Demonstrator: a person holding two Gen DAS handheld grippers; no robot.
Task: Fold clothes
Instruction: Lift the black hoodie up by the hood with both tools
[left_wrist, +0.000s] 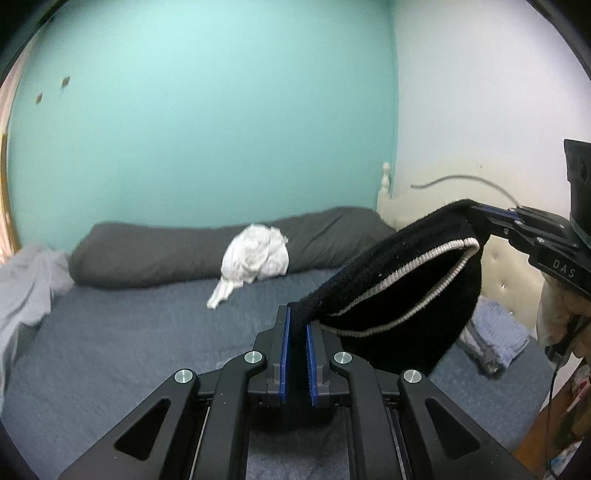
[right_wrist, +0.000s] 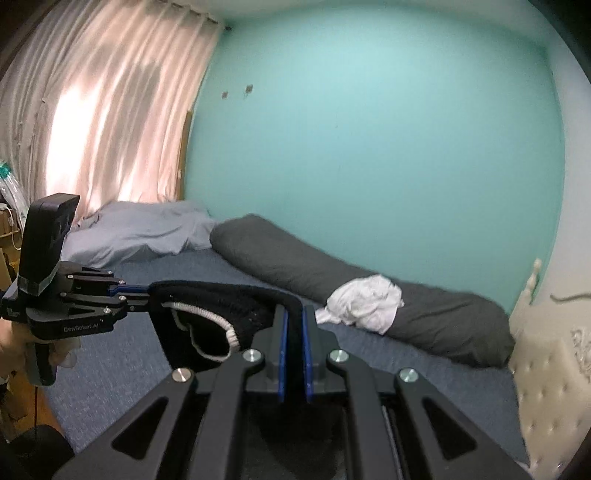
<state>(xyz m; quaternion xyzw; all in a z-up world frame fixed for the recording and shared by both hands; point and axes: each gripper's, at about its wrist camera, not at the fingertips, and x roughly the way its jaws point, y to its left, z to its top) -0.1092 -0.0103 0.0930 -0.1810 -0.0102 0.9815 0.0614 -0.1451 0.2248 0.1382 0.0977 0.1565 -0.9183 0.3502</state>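
The black garment (left_wrist: 391, 295) with a pale striped edge hangs in the air above the blue bed (left_wrist: 129, 332). The left gripper (left_wrist: 298, 332) is closed tight on one end of it. The right gripper (right_wrist: 294, 332) is closed tight on the other end. The cloth stretches long from one claw across to the other, and its middle sags down like a pouch. A white crumpled cloth (left_wrist: 255, 258) lies on the bed against a long dark pillow (left_wrist: 147, 251), well apart from the black one.

The black garment (left_wrist: 399, 295) hangs below the frame edge, its lower part hidden.
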